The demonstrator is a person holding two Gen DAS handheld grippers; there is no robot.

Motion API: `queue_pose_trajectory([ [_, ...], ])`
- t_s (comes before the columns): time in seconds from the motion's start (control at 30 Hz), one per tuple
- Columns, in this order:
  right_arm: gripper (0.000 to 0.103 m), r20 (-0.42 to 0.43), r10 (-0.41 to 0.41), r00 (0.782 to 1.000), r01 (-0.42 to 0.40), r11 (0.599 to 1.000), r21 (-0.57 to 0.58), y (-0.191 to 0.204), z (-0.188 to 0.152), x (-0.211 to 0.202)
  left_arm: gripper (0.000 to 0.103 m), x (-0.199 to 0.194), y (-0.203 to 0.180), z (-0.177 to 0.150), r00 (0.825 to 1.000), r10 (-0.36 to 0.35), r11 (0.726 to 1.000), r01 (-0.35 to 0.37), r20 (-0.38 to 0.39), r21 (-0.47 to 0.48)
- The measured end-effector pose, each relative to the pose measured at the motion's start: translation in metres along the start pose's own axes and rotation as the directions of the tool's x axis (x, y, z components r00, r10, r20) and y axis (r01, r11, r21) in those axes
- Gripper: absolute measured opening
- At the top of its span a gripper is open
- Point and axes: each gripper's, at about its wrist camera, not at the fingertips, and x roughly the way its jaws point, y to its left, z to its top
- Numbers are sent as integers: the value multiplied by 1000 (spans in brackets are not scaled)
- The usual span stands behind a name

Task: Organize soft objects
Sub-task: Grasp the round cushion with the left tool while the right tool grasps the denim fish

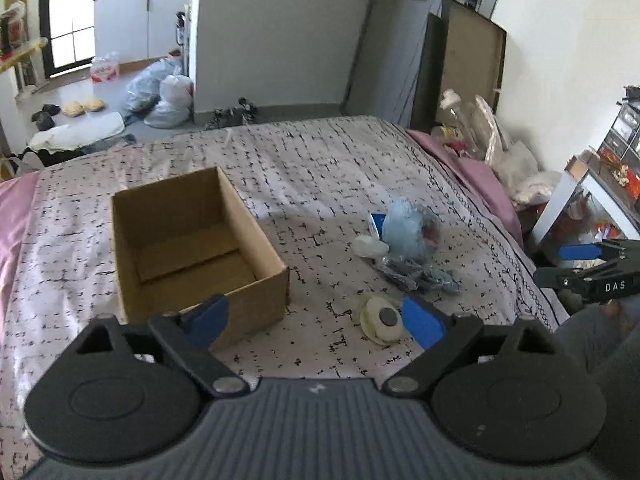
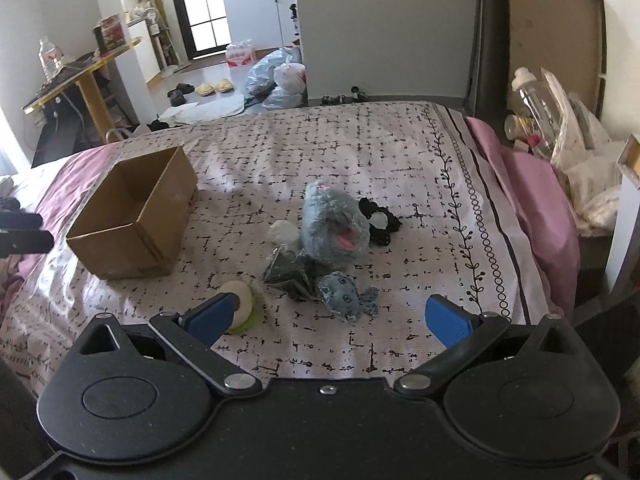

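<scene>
Both grippers, left gripper (image 1: 316, 320) and right gripper (image 2: 334, 316), tilt down spread empty over the bed (image 2: 360, 152); only the right view shows a black scrunchie (image 2: 380, 220).

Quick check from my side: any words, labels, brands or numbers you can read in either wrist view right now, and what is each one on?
"DAS": white letters on the black body of the right tool, seen at the right edge of the left wrist view.
Red and white pack on the far floor: print is there, too small to read.
Red tin on the side table: label blurred, unreadable.
Cardboard box: no print visible.
</scene>
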Motion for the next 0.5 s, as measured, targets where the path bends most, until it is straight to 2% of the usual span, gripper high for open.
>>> queue_pose_trajectory([
  [0.1, 103, -5, 19, 1000, -18, 1000, 25, -5, 1, 8, 90, 14, 0, 5, 1000, -15, 1000, 16, -18, 18],
  [0.23, 101, -14, 45, 999, -45, 998, 48, -8, 2, 17, 78, 34, -1, 8, 998, -44, 998, 46, -53, 32],
  [0.33, 95, -26, 60, 998, -58, 996, 67, -10, 3, 27, 71, 51, -5, 7, 996, -49, 997, 54, -79, 58],
  [0.5, 84, -49, 66, 997, -61, 993, 97, -12, 4, 44, 70, 74, -16, 5, 988, -98, 987, 113, -121, 117],
])
